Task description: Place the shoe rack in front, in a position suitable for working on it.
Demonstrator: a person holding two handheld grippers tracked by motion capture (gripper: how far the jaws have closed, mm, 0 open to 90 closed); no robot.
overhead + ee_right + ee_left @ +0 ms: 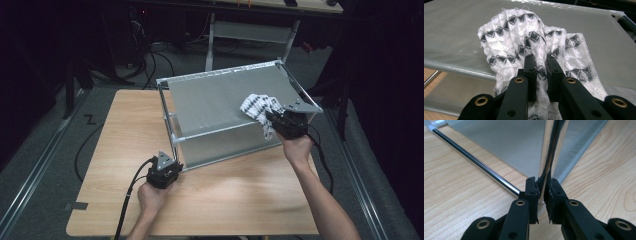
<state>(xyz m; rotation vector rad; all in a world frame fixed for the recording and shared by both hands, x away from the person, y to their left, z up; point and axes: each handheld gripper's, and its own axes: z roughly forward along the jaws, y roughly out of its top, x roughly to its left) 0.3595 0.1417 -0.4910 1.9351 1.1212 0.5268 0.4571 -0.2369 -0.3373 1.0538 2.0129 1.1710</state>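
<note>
A grey fabric shelf rack (220,100) with chrome tubes stands on the wooden table (130,130). My left gripper (165,167) is shut on the rack's near corner post (547,170), with its jaws clamped around the chrome upright close to the table. A white cloth with black diamond marks (257,106) lies bunched on the rack's top sheet at the right. My right gripper (280,125) is shut on the near edge of this cloth (524,42), and part of the cloth hangs down over the shelf's front edge.
A low chrome bar (476,163) of the rack runs along the table to the post. Black cables trail from both grippers over the table edge. Bare wood lies to the left and in front of the rack. The floor around is dark, with another frame behind.
</note>
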